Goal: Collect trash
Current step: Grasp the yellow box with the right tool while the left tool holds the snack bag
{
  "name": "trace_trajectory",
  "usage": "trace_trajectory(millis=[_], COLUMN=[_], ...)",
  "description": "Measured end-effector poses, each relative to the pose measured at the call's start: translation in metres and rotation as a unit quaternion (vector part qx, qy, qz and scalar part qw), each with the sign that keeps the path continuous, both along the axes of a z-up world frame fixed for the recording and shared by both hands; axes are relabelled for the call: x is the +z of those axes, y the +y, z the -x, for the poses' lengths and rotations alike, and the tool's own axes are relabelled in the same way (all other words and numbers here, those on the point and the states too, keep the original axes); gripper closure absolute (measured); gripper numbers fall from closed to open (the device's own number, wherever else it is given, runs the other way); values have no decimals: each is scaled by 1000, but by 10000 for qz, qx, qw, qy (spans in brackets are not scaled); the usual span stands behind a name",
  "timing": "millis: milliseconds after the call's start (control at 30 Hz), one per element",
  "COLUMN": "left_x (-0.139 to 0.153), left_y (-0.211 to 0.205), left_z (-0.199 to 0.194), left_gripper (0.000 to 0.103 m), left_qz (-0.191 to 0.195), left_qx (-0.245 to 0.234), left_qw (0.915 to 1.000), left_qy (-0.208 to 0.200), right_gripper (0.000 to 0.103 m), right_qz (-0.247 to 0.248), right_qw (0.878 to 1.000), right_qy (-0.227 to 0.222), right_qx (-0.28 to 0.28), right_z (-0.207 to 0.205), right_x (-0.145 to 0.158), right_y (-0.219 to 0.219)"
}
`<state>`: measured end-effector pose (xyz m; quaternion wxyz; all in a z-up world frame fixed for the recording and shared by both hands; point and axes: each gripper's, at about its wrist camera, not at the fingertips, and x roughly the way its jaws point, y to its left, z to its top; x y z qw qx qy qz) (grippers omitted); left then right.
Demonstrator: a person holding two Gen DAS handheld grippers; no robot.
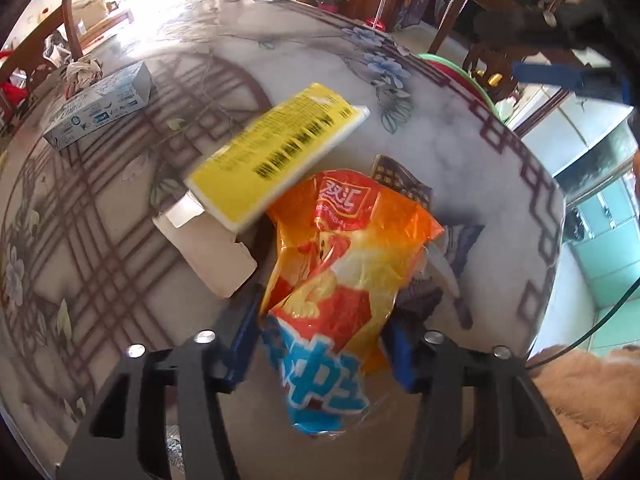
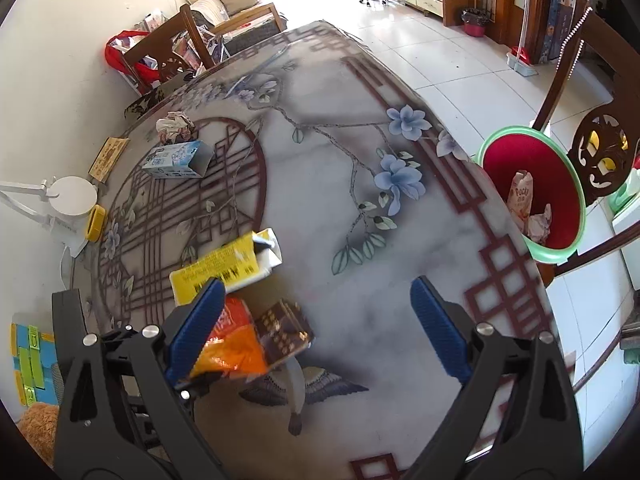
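Orange snack bag (image 1: 340, 276) pinched btwn left gripper (image 1: 320, 344) jaws, above table (image 1: 460, 152).

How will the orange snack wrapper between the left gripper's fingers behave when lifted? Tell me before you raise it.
The orange snack wrapper looks crumpled and thin, so it will probably flop and sag. Its glossy film may slip between the left gripper pads. It seems nearly empty, so likely very light; the yellow box leaning on it may shift.

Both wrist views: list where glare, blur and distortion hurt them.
Left wrist view: window glare whites out the top left; the yellow box is motion-smeared. Right wrist view: the far floor is overexposed; the fisheye bends the table edge; the bin stays sharp.
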<state>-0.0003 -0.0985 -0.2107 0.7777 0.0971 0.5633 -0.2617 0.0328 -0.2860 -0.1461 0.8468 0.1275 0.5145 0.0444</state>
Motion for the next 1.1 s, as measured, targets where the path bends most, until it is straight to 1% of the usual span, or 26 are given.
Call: trace_trajectory(millis=[67,167,267,300,400,500,533,600,700,733,767,833,900,967,1033,1100], left_x=[0,9,26,35,57,83,93,112,137,149,161,179,188,188,180,169], left_y=[6,21,42,53,75,105,116,131,144,148,151,158,161,162,159,157], left_z=[1,3,1,-1,-8,-18,-22,-33,-48,-53,-59,-69,-76,-81,-85,-90], left_gripper=[55,57,57,57,57,57,57,57,57,57,57,57,56,56,56,56], left_qz=[117,359,692,851,1087,1378,1464,1573,1607,1596,1587,1597,1621,1635,1662,1618], left_qx=[52,279,769,1004,1571,2210,2419,2684,2851,2888,2924,2990,3054,3126,3163,3201], left_qw=[9999,9990,9946,9912,9810,9634,9562,9453,9362,9329,9295,9241,9196,9171,9178,9198], left_qy=[27,4,-89,-143,-341,-630,-754,-983,-1285,-1442,-1592,-1761,-1868,-1859,-1729,-1591], right_gripper=[11,11,11,11,11,11,11,11,11,11,11,8,7,7,7,7], right_qz=[11,31,58,70,251,752,881,992,1216,1332,1385,1414,1588,1834,1976,2007], right_qw=[10000,9999,9998,9997,9987,9927,9892,9845,9721,9651,9596,9502,9394,9303,9247,9201], right_qy=[24,98,190,222,253,229,209,199,267,322,362,435,473,443,420,537], right_qx=[-31,-30,46,99,365,918,1150,1434,1986,2231,2423,2744,3002,3144,3227,3321], right_z=[2,1,-2,-4,-11,-22,-27,-34,-49,-54,-57,-61,-64,-67,-72,-78], right_x=[-1,-4,-10,-13,-18,-21,-22,-22,-28,-31,-34,-39,-46,-53,-59,-67], right_y=[1,4,12,16,30,55,64,75,98,108,116,130,144,156,164,169])
